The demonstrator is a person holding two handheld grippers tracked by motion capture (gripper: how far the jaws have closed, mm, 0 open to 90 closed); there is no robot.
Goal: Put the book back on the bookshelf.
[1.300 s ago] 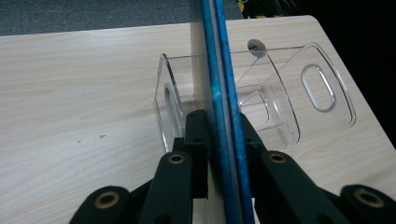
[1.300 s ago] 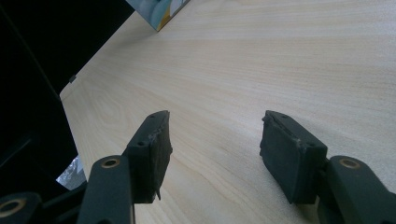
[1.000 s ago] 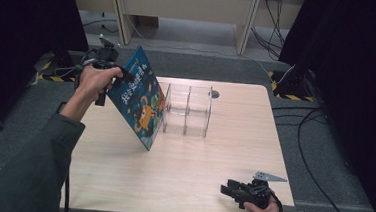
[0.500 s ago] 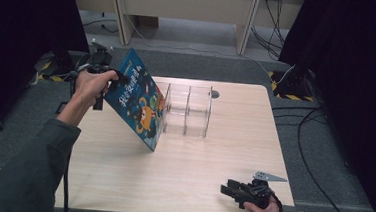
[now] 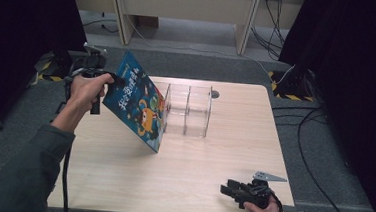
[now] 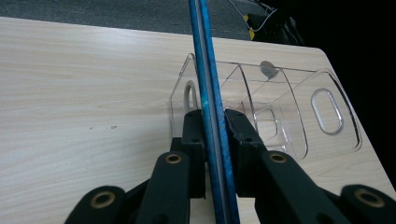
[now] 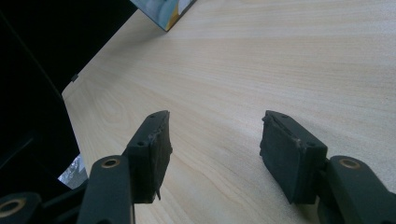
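Holding item 1, a blue picture book (image 5: pixel 138 102), the left hand-held gripper (image 6: pixel 212 140) has its jaws clamped on the book's upper edge. The book hangs tilted below it, its lower corner at or just above the desk (image 5: pixel 196 172). Item 2, a clear divided organizer (image 6: pixel 280 107), lies just ahead; likely destination. Advice: square the book upright, align it with 1 slot, then lower. Right hand-held gripper (image 7: pixel 212 140): jaws apart, idle.

light: even overhead | surrounds: dark | shadows: soft | focus: slightly soft
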